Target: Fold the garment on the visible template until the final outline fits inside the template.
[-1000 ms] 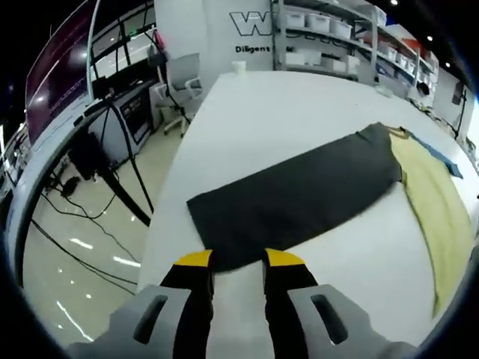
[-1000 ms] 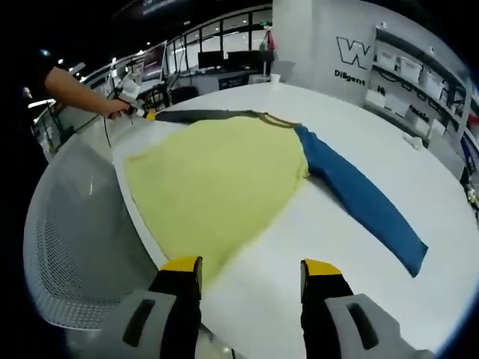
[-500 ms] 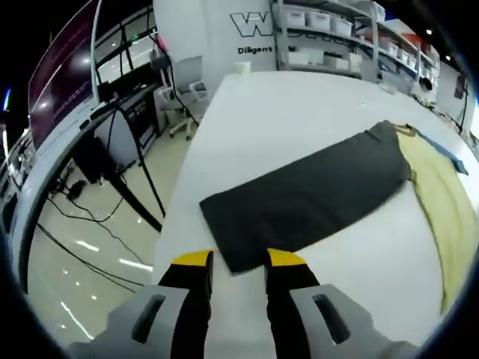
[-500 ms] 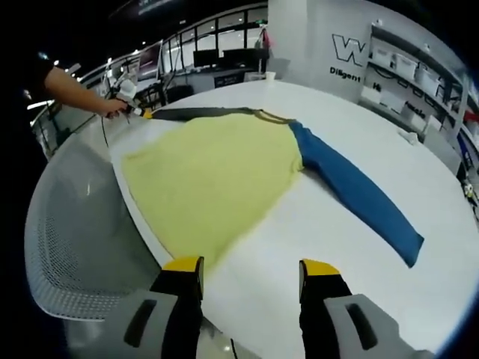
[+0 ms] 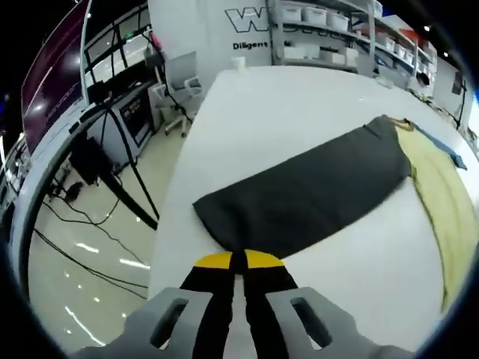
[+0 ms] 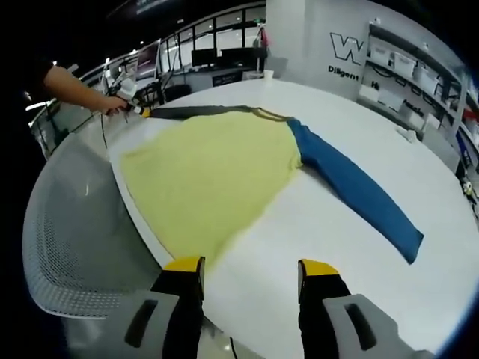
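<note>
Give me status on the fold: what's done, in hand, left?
Done: nothing folded; the garment lies flat on the white table, yellow body spread, blue sleeve stretched out. In hand: the left claw is shut on the cuff end of the dark grey sleeve; the right claw is open near the yellow hem. Left: every fold. I can't make out a template.

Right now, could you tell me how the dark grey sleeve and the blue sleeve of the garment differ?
The dark grey sleeve has its cuff end pinched by the shut left gripper; the blue sleeve lies free, with the open right gripper apart from it, near the yellow body. The grey one runs beside the edge of the white table; the blue one reaches toward the table's middle. Both lie flat, stretched out from the yellow body.
</note>
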`<state>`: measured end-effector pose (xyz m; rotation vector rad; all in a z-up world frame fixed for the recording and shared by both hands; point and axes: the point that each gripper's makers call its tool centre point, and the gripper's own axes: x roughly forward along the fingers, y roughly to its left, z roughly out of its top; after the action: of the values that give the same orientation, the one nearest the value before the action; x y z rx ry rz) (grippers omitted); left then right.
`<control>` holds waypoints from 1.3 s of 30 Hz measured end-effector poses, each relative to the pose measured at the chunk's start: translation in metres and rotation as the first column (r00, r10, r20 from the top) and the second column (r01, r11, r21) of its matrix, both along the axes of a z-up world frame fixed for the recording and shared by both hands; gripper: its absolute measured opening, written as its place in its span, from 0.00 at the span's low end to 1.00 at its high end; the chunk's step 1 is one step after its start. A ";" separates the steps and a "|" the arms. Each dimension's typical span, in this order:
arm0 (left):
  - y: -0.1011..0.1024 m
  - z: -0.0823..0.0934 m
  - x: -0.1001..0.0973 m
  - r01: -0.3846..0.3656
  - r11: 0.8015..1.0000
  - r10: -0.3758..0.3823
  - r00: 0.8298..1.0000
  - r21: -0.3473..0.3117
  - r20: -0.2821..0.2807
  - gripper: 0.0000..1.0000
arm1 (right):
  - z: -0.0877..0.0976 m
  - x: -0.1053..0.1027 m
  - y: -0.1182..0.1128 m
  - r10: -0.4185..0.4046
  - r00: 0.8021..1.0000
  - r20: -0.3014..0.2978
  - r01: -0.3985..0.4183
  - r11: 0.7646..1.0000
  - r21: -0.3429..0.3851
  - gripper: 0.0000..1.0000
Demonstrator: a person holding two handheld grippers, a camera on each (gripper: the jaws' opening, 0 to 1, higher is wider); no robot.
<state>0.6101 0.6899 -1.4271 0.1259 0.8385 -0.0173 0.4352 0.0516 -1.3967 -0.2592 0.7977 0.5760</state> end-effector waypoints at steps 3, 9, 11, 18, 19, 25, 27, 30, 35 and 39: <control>-0.005 0.010 0.001 -0.046 0.997 0.048 0.998 -0.056 0.031 0.01 | 0.001 0.002 -0.002 -0.008 1.000 0.008 0.008 1.000 0.003 0.46; -0.022 0.045 0.016 0.013 0.998 -0.005 0.990 -0.057 0.139 0.01 | 0.001 0.003 0.001 0.016 0.999 0.040 -0.016 1.000 0.006 0.45; -0.037 0.061 0.025 0.056 0.992 -0.033 0.979 -0.112 0.201 0.01 | 0.002 0.005 0.005 0.000 0.999 0.051 -0.002 0.999 0.043 0.52; -0.070 0.090 0.052 0.196 0.961 -0.121 0.933 -0.196 0.338 0.01 | 0.016 0.013 0.010 -0.055 0.992 0.114 0.039 0.989 0.141 0.79; -0.074 0.095 0.054 0.208 0.955 -0.124 0.928 -0.211 0.352 0.01 | 0.019 0.015 0.010 -0.072 0.990 0.125 0.052 0.986 0.161 0.83; -0.108 0.129 0.081 0.341 0.910 -0.206 0.866 -0.237 0.455 0.01 | 0.012 0.009 0.004 -0.098 0.989 0.112 0.080 0.984 0.160 0.88; -0.118 0.141 0.088 0.366 0.900 -0.219 0.849 -0.237 0.481 0.01 | 0.007 0.005 0.001 -0.104 0.990 0.096 0.089 0.985 0.150 0.88; -0.132 0.158 0.099 0.401 0.884 -0.236 0.826 -0.241 0.511 0.01 | 0.004 0.001 -0.003 -0.127 0.988 0.087 0.113 0.982 0.152 0.89; -0.160 0.178 0.107 0.454 0.857 -0.271 0.799 -0.243 0.537 0.01 | 0.005 -0.003 -0.006 -0.141 0.986 0.089 0.127 0.980 0.152 0.89; -0.182 0.191 0.111 0.487 0.834 -0.288 0.785 -0.259 0.548 0.01 | 0.007 -0.004 -0.010 -0.154 0.983 0.101 0.138 0.979 0.149 0.91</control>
<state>0.7212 0.5077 -1.2364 -0.0733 0.2676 -0.5359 0.4310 0.0420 -1.3901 -0.1001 0.6580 0.4729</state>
